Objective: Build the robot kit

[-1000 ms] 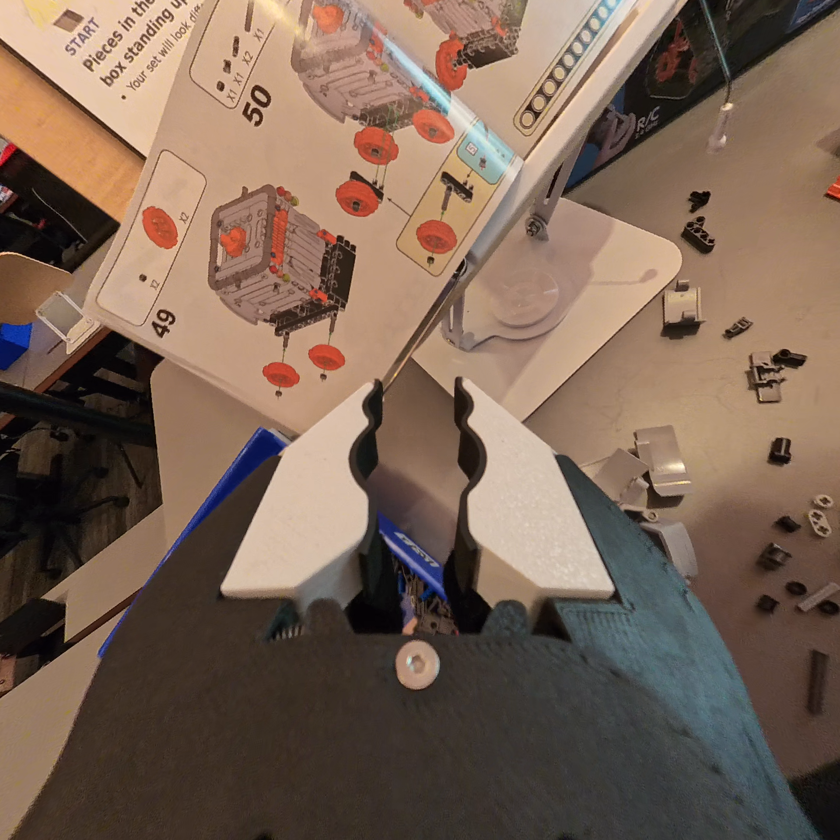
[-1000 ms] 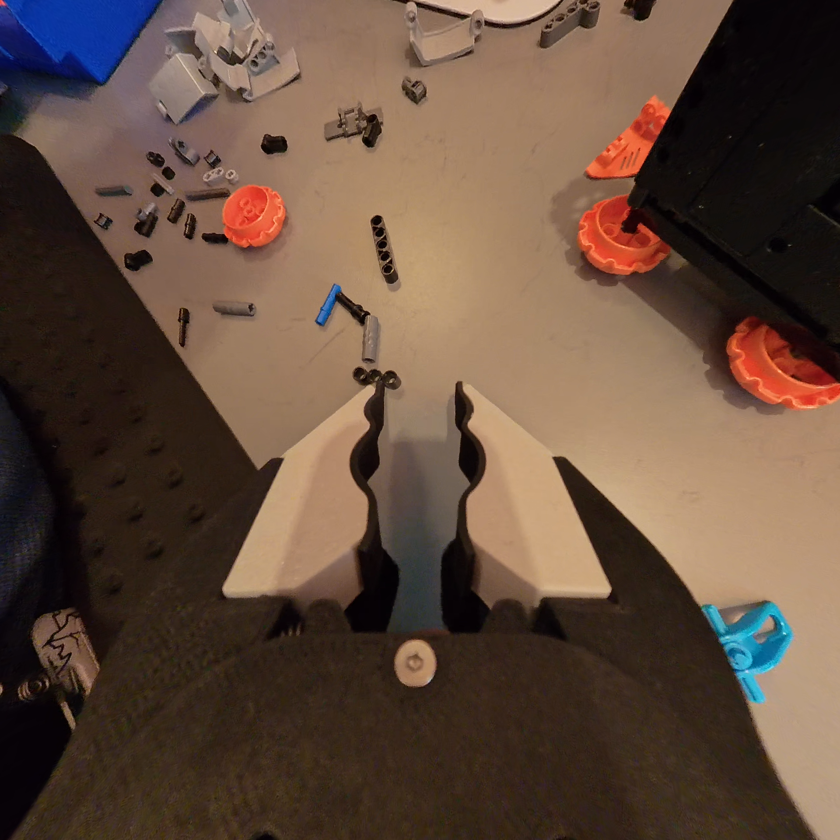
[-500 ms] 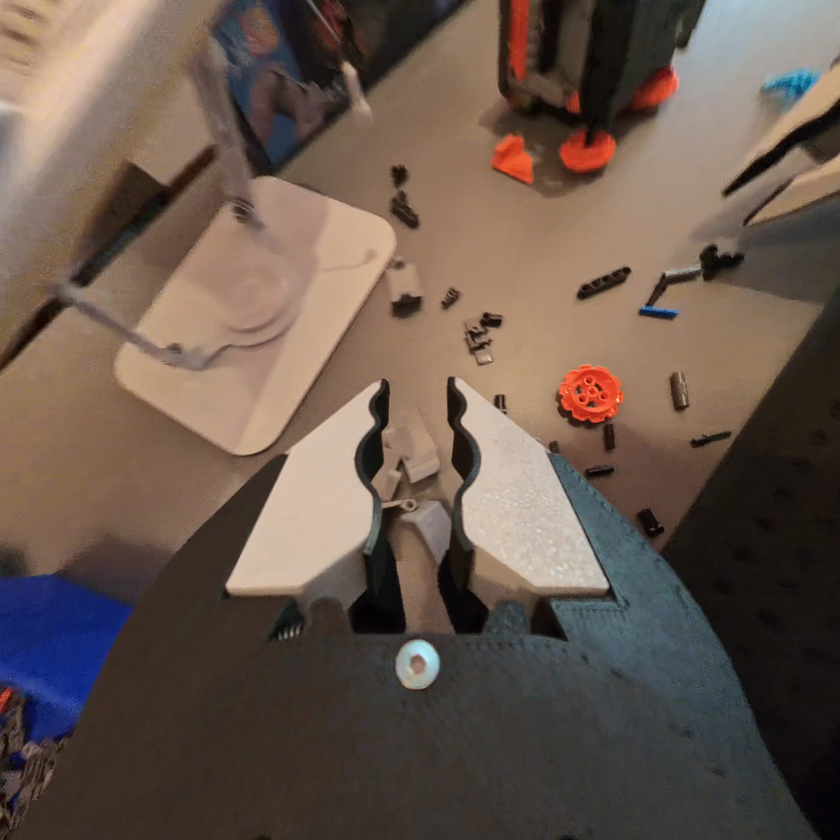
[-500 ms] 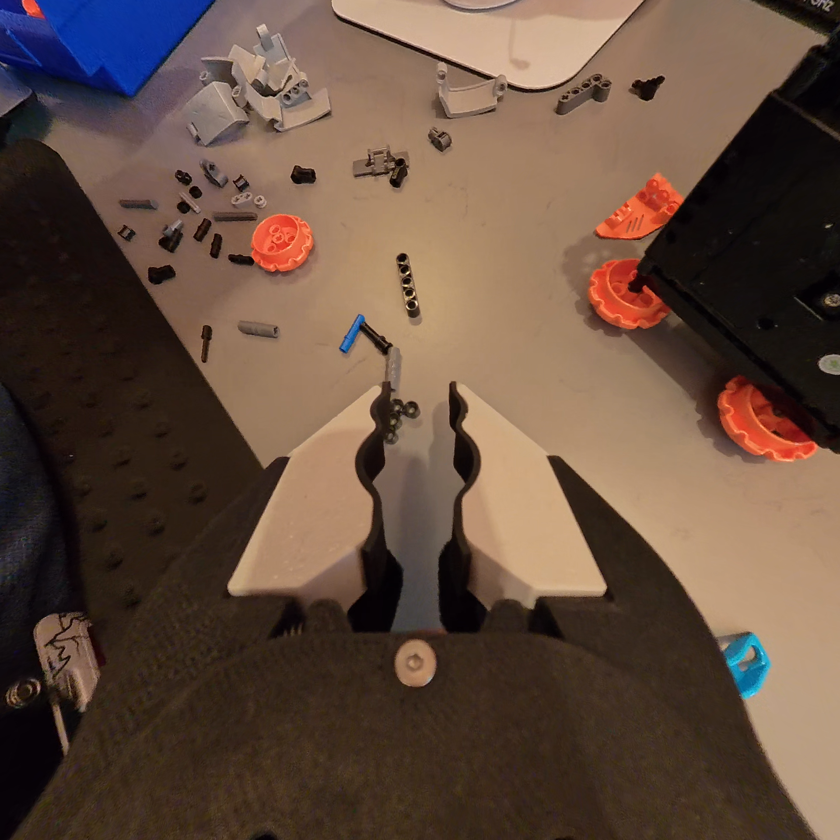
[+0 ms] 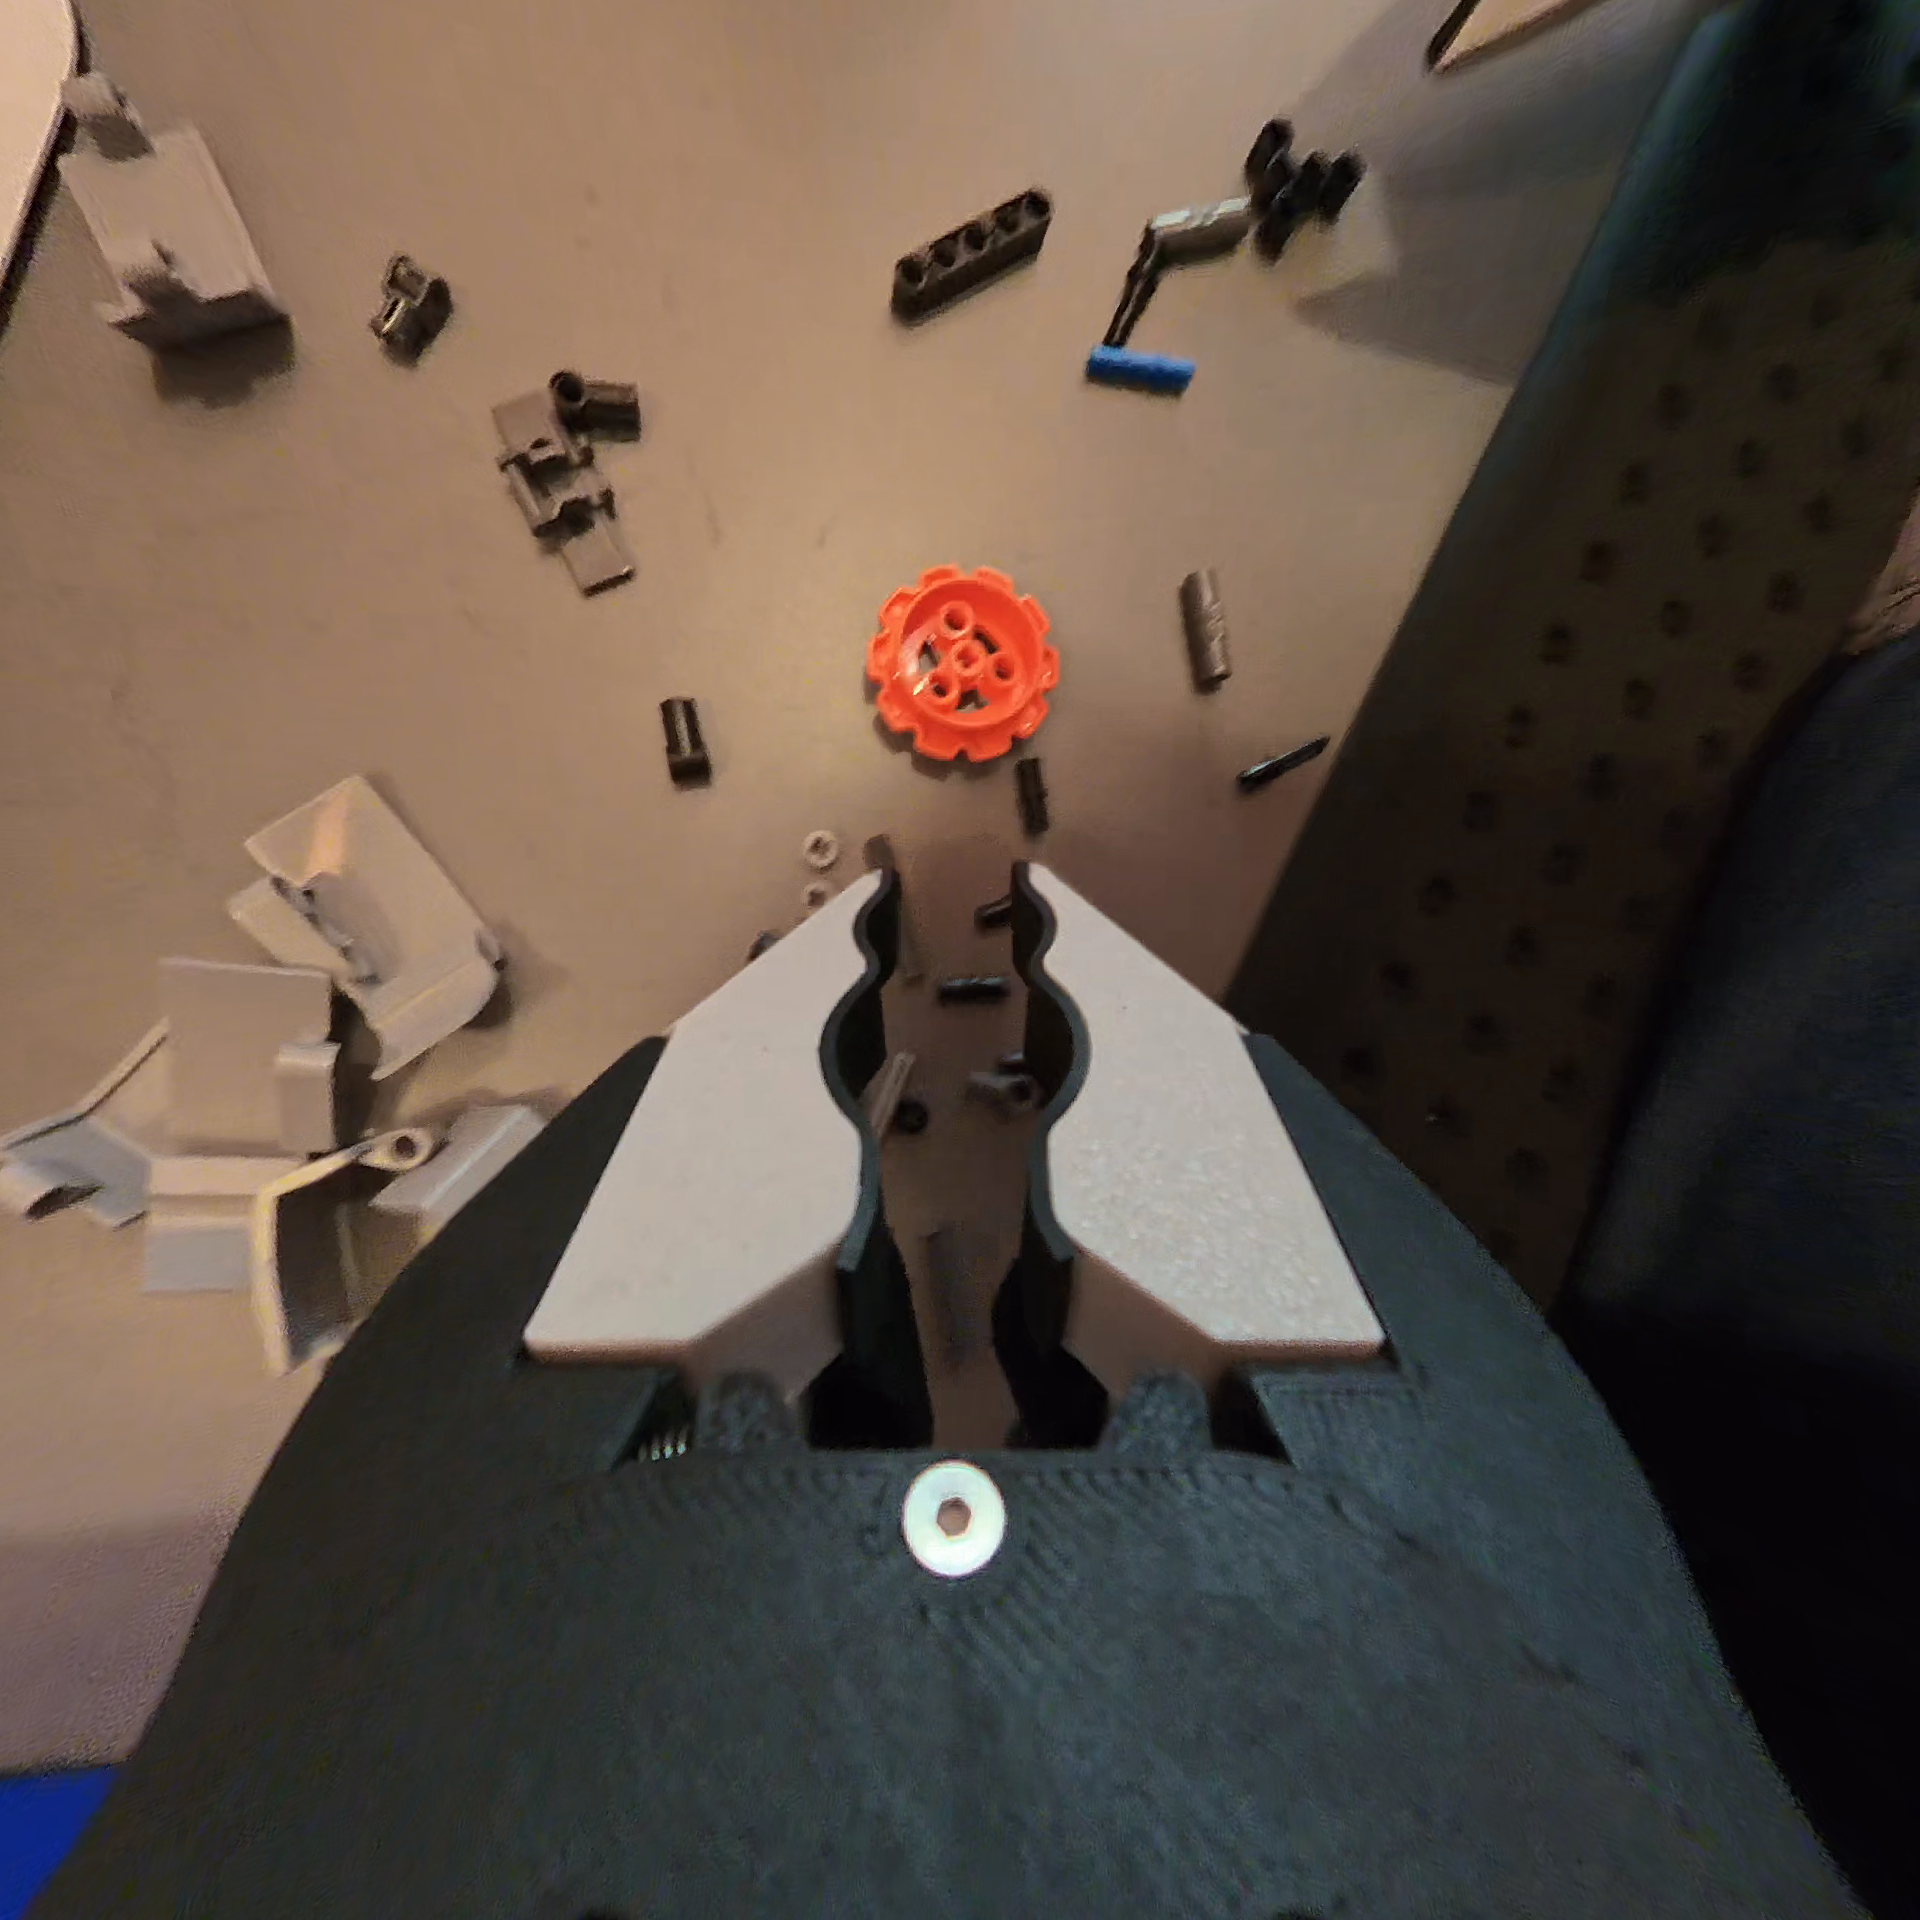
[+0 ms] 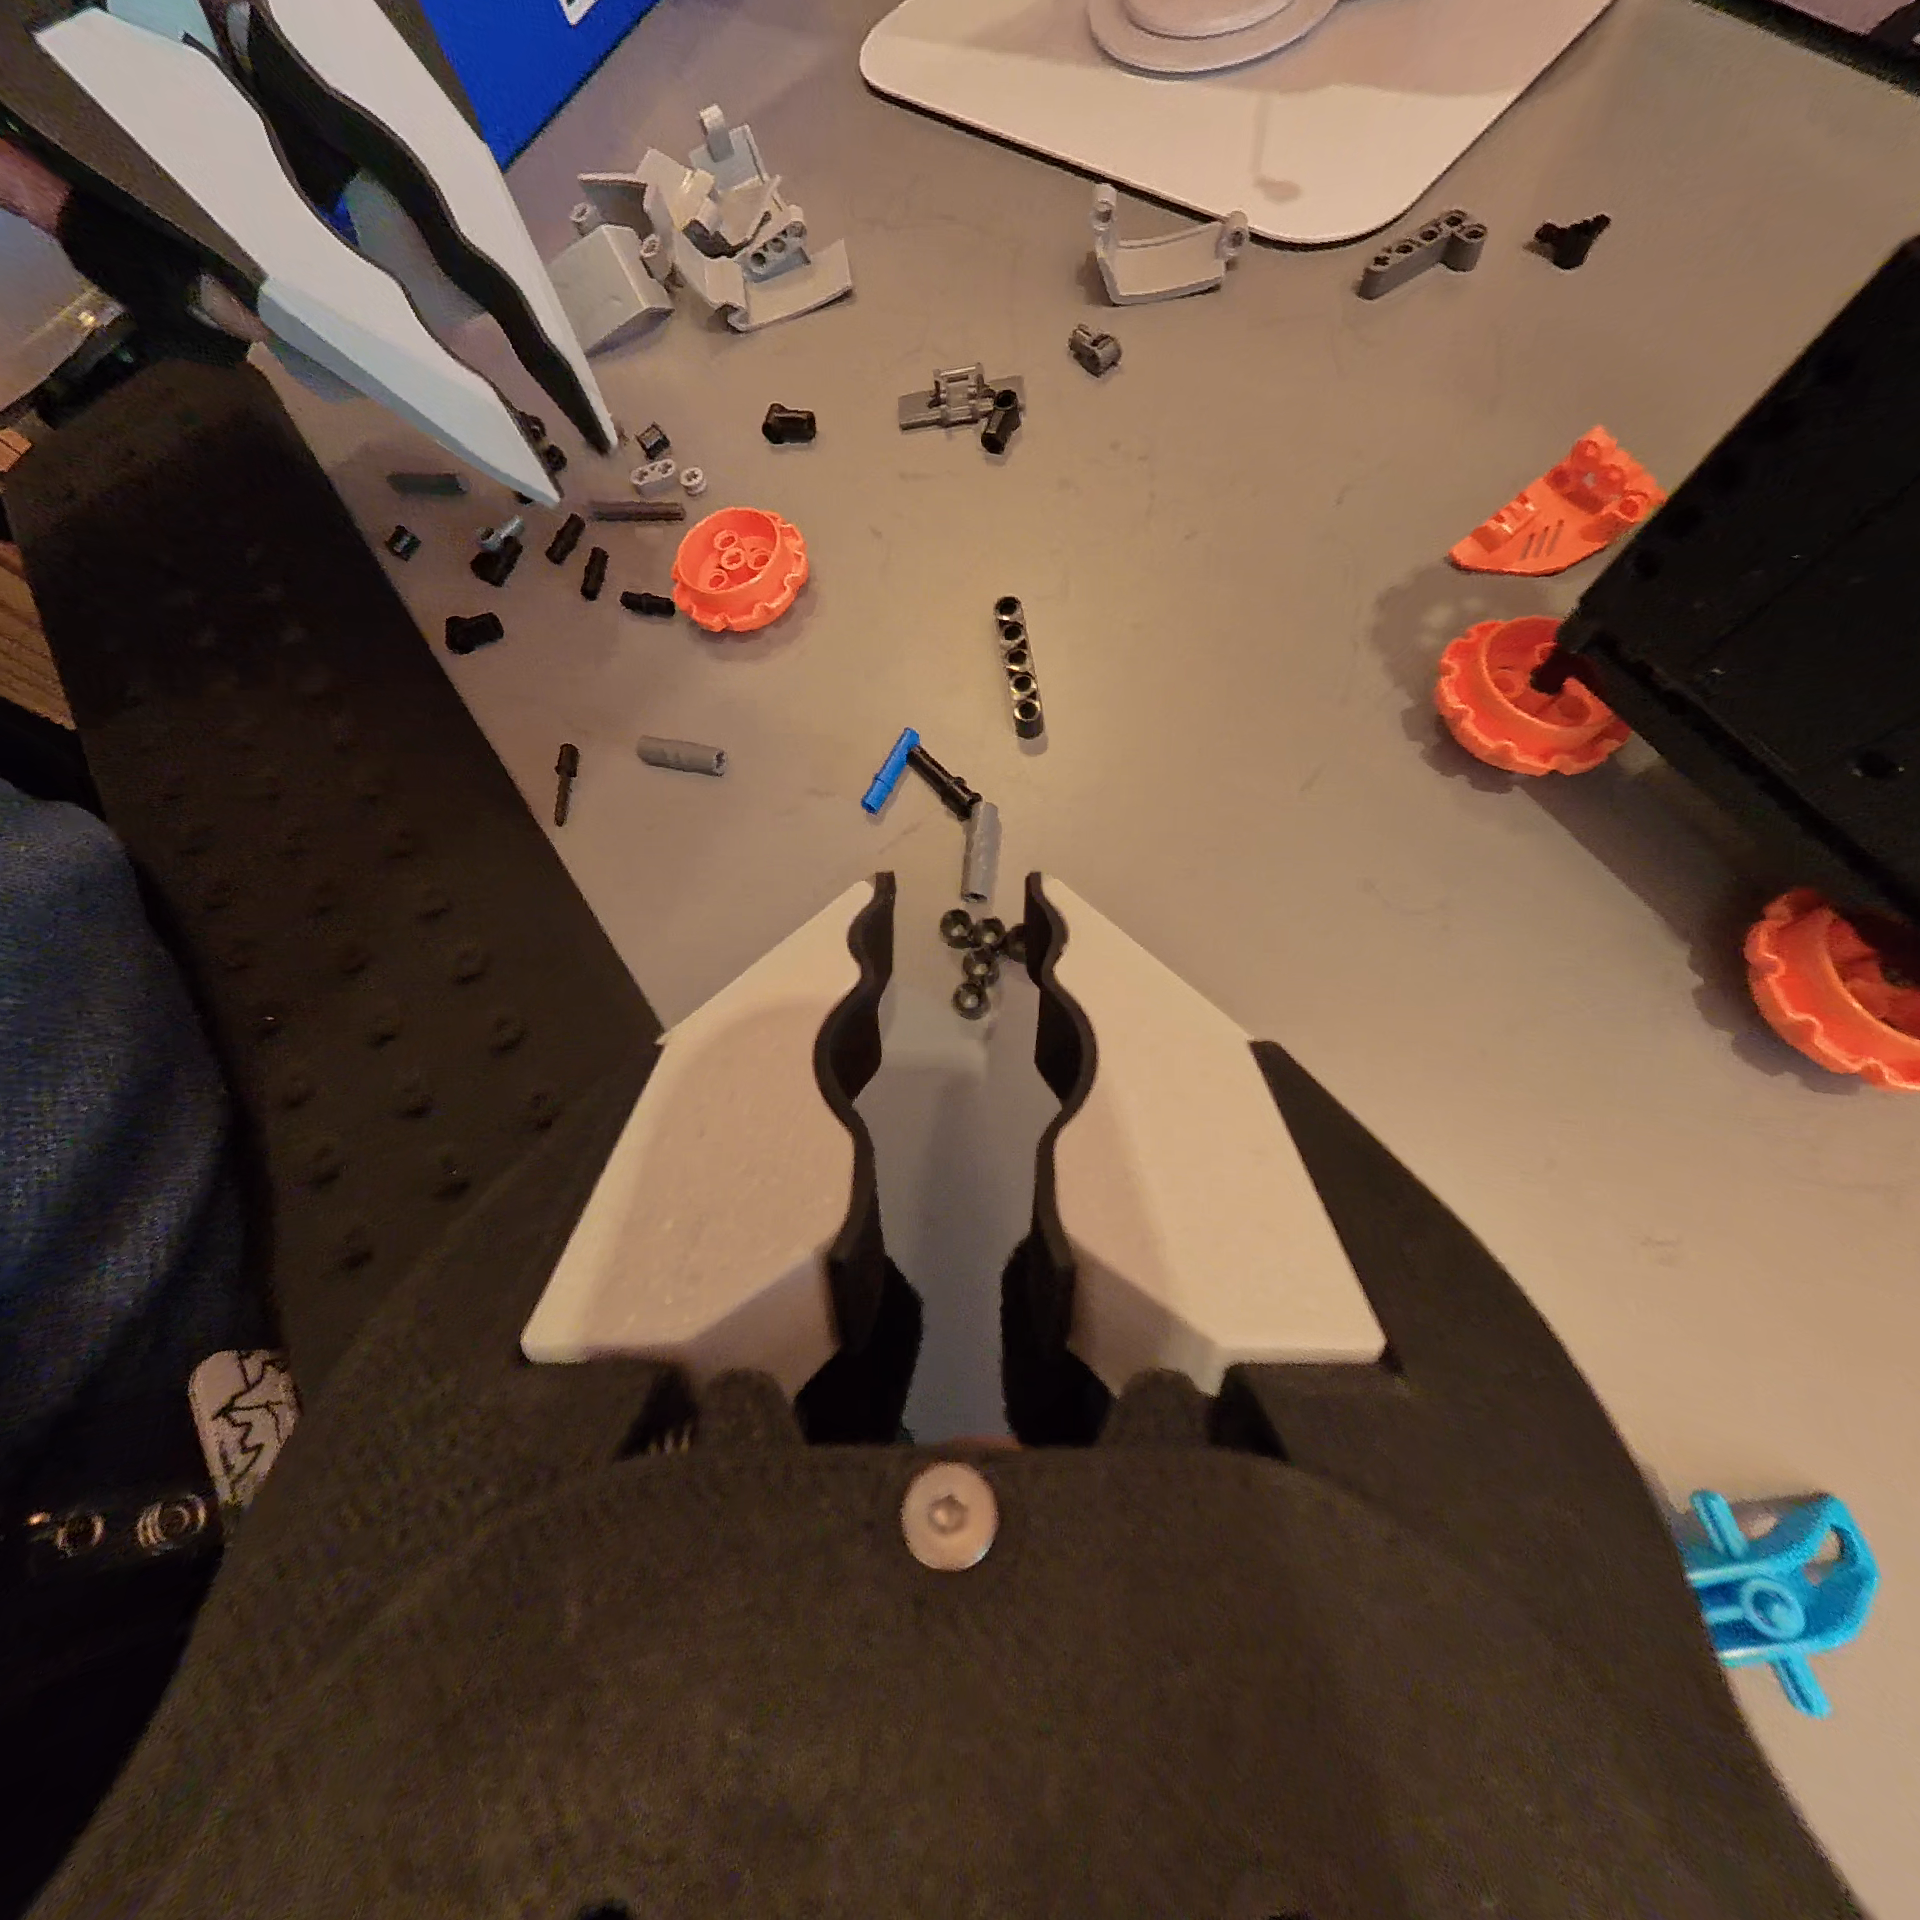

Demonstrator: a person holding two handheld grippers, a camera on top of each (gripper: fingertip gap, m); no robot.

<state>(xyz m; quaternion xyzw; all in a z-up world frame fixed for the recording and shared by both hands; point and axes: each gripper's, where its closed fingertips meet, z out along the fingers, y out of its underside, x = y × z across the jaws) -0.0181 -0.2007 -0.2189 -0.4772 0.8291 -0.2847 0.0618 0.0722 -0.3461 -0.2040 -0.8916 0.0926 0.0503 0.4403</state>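
My left gripper is open and empty, low over the grey table, with small black pins lying between its fingers. An orange toothed wheel lies just ahead of its tips. It also shows in the right wrist view, tips down among small pins beside the same wheel. My right gripper is open and empty, with a cluster of small black rings between its fingertips. A grey tube and a blue pin lie just ahead of it.
A pile of grey panels lies far left. A black vehicle model on orange wheels stands at right, beside an orange panel. A white stand base, a black beam, a light-blue piece and a black studded mat are around. The gap from one gripper's tips to the other's is roughly 20 cm. From my left tips it is roughly 5 cm to the orange toothed wheel; from my right, 12 cm. It turns up in the right wrist view as well.
My left gripper swung away from the instruction sheet and down to the table by the orange wheel. My right gripper moved forward, so the black rings now lie between its tips.
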